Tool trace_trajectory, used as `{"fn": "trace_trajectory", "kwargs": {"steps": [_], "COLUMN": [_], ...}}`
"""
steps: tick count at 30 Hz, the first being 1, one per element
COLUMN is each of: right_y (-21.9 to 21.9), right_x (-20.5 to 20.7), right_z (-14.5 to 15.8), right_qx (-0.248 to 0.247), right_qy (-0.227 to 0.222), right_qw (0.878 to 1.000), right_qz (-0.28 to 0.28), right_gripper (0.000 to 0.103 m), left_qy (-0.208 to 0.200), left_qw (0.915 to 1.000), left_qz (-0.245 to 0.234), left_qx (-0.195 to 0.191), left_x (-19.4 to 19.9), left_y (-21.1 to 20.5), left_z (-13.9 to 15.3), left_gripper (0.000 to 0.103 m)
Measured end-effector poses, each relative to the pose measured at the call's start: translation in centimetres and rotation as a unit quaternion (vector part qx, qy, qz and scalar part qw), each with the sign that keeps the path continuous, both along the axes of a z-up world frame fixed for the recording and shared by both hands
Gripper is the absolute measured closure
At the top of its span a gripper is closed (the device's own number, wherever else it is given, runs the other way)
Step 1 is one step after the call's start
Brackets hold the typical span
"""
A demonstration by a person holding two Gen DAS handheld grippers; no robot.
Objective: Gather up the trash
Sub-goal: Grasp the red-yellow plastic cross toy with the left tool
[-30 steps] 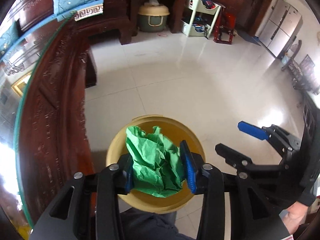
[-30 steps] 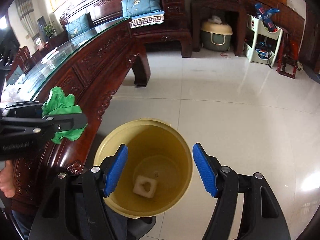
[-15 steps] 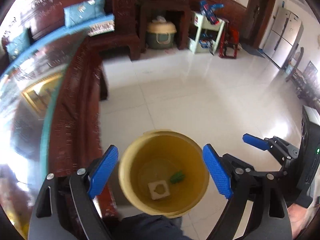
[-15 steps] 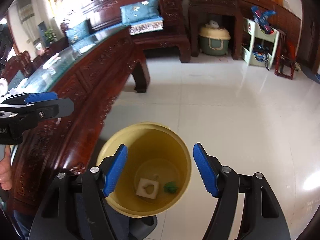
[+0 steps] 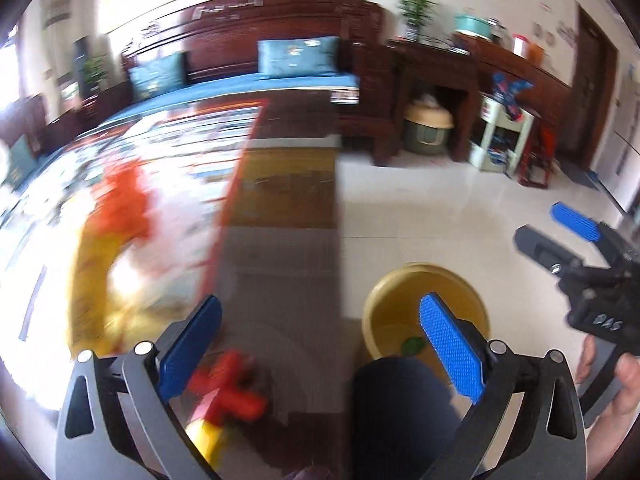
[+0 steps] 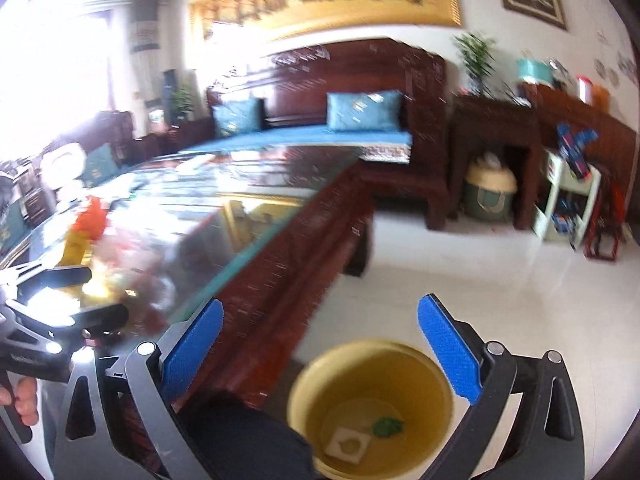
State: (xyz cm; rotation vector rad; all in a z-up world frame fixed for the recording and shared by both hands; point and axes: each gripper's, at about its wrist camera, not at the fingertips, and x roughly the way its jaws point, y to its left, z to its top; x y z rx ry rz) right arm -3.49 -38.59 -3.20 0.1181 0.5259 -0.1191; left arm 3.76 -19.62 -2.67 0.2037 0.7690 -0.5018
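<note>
A yellow bin (image 6: 370, 406) stands on the pale tiled floor (image 6: 500, 272), just beside the dark carved wooden table (image 6: 288, 264) with a glass top. At the bottom of the bin lies a small crumpled green paper ball (image 6: 387, 426), next to a pale square piece (image 6: 347, 445). The right gripper (image 6: 318, 344) hovers above the bin, its two blue-padded fingers spread wide apart and holding nothing; the bin shows between and below them. The left gripper (image 5: 318, 342) is also spread wide and empty, positioned over the table edge beside the bin, which appears under its right finger with the green ball (image 5: 413, 346) visible inside. On the glass top beside the bin, blurred by motion, sit a red object (image 5: 230, 384) just below the left gripper and an orange crumpled shape (image 5: 124, 200) farther along the table from the bin. A dark-clothed knee (image 6: 248, 436) sits between table and bin.
</note>
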Motion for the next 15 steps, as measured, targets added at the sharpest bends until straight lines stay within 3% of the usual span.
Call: {"fn": "trace_trajectory", "kwargs": {"steps": [6,15], "right_y": [6.2,10.0], "right_x": [0.5,0.0], "right_z": [1.7,3.4], "right_qx": [-0.052,-0.059], "right_qy": [-0.022,-0.039], "right_qw": [0.998,0.996], "right_qz": [0.038,0.057], "right_gripper": [0.008,0.008], "left_qy": [0.004,0.025], "left_qw": [0.999,0.999], "left_qz": [0.043,0.019], "left_qx": [0.001,0.033], "left_x": [0.1,0.9], "left_y": [6.0,8.8], "left_z": [-0.5,-3.8], "left_gripper": [0.004,0.004]}}
